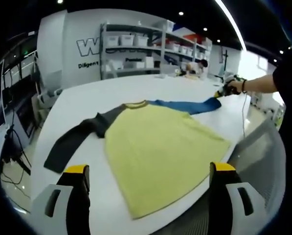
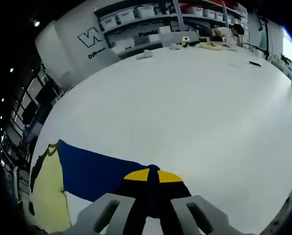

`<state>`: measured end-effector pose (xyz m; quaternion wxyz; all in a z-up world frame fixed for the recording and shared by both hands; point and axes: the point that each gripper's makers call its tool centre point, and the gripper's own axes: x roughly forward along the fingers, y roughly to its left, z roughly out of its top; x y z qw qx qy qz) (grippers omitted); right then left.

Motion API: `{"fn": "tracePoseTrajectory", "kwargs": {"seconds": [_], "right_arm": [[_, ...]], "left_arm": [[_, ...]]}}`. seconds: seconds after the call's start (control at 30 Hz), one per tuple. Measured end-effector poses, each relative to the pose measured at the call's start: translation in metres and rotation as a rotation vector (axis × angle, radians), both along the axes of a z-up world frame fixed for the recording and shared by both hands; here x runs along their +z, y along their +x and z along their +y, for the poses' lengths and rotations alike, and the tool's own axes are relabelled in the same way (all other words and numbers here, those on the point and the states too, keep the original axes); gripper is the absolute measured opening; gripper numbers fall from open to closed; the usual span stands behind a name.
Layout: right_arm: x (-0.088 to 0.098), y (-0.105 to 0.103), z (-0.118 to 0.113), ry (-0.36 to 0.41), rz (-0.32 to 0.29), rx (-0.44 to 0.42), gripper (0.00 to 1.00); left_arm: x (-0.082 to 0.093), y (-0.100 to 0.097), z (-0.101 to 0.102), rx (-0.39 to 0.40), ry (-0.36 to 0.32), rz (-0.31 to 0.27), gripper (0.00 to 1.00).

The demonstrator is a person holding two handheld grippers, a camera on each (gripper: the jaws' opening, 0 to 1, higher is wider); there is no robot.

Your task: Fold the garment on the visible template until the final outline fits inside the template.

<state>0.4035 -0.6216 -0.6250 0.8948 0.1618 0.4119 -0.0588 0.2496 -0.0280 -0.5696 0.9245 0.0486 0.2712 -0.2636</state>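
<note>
- Raglan shirt (image 1: 160, 147) lies flat on the white table (image 1: 111, 93): yellow body near us, dark grey sleeve (image 1: 75, 139) out left, blue sleeve (image 1: 187, 105) stretched far right.
- Right gripper (image 2: 150, 182) is clamped on the blue sleeve's cuff, likely to fold it over the body.
- Left gripper (image 1: 148, 176) hovers wide apart over the near hem, holding nothing.
- We can't make out a template outline.

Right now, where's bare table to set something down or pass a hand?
Bare table runs wide beyond the blue sleeve, up to the clutter by the shelves. A smaller patch sits left of the dark sleeve. Crowded: the near edge, under the yellow body, and the right gripper clamped on the blue sleeve.
</note>
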Motion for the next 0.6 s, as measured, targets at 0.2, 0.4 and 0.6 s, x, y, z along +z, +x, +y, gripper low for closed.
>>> {"fn": "tracePoseTrajectory", "kwargs": {"seconds": [0.2, 0.4, 0.6], "right_arm": [[0.033, 0.013, 0.034, 0.178, -0.045, 0.015, 0.00], [0.057, 0.025, 0.066, 0.275, -0.071, 0.038, 0.00], [0.075, 0.042, 0.094, 0.372, -0.095, 0.055, 0.00]], "left_arm": [[0.002, 0.000, -0.002, -0.002, -0.011, -0.016, 0.99], [0.004, 0.000, 0.001, -0.001, 0.000, -0.022, 0.99], [0.004, 0.000, 0.003, 0.002, 0.022, -0.025, 0.99]]}}
